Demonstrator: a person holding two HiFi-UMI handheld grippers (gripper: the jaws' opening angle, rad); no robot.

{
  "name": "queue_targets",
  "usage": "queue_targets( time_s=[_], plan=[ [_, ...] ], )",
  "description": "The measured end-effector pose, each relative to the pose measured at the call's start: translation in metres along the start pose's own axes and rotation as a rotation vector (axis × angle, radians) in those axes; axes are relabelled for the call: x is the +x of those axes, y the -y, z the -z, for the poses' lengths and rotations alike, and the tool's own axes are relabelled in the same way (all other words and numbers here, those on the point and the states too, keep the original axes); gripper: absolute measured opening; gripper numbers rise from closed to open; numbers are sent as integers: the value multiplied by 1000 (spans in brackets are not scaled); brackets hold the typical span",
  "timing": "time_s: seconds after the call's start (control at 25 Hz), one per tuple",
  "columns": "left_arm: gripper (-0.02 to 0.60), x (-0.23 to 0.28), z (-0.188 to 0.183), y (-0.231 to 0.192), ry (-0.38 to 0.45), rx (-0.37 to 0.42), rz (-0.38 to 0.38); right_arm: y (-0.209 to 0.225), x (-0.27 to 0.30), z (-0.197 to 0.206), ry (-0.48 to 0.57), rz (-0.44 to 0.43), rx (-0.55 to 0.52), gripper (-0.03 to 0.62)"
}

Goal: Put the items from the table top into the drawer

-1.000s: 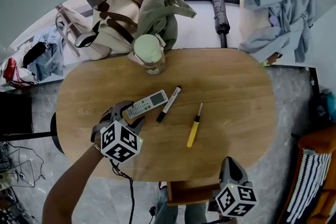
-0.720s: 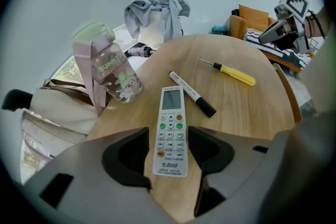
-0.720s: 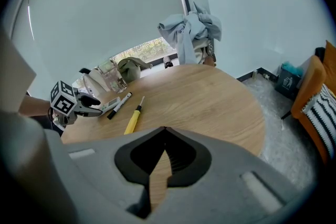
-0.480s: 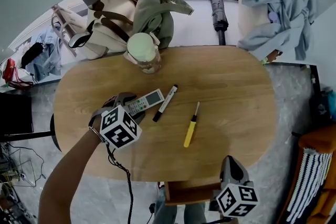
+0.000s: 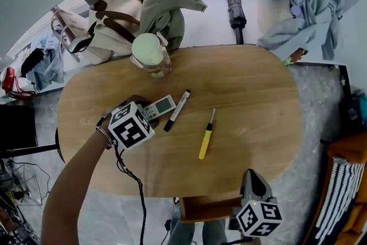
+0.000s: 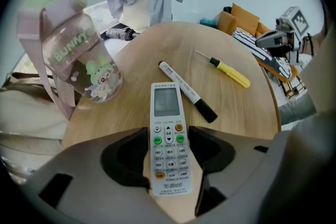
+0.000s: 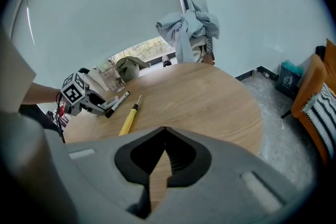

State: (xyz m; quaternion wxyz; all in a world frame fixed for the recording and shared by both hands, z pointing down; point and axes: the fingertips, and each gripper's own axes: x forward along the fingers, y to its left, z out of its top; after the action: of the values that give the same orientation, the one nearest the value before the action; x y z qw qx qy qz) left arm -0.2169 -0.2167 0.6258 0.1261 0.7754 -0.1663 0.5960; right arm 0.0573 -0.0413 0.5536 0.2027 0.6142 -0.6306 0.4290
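Right gripper (image 7: 164, 136): over the near edge of the oval wooden table (image 5: 258, 100), jaws together, empty. Left gripper (image 6: 168, 139): pointing steeply down, jaws just opened wide astride the remote (image 6: 167, 105), pads apparently clear. Marker (image 5: 176, 111) and screwdriver (image 5: 206, 137) beyond; bottle (image 5: 150, 54) at far edge.

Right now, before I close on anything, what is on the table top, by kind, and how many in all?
Remote control: 1
Marker pen: 1
Yellow-handled screwdriver: 1
Clear bottle with green lid: 1
Total on the table: 4
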Motion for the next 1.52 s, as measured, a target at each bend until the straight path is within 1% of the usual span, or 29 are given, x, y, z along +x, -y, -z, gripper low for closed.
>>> queue_targets(
  time_s=[0.08, 0.12, 0.32, 0.68, 0.92, 1.08, 1.16, 1.32, 1.52],
  plan=[
    [245, 2, 1, 0, 3, -39, 27, 0, 0, 0, 1, 0, 3, 5],
    [245, 2, 1, 0, 3, -44, 38, 0, 1, 0, 3, -2, 6, 5],
    [233, 1, 0, -1, -7, -29, 56, -3, 1, -3, 8, -11, -2, 5],
    [219, 1, 1, 2, -22, -2, 53, -2, -1, -2, 10, -11, -6, 5],
    [216, -1, 2, 3, -17, -27, 39, 4, -6, -4, 20, -3, -11, 5],
    [216, -4, 7, 10, -18, -22, 27, 8, -9, -4, 26, 4, -11, 5],
    [216, -9, 9, 14, -7, -20, 16, 8, -12, -4, 28, 4, -12, 5],
    [216, -23, 12, 16, 23, -47, -3, 4, -16, -4, 31, -3, -27, 5],
    [216, -40, 16, 17, 35, -58, -54, 1, -23, 1, 31, -1, -60, 5]
  ],
)
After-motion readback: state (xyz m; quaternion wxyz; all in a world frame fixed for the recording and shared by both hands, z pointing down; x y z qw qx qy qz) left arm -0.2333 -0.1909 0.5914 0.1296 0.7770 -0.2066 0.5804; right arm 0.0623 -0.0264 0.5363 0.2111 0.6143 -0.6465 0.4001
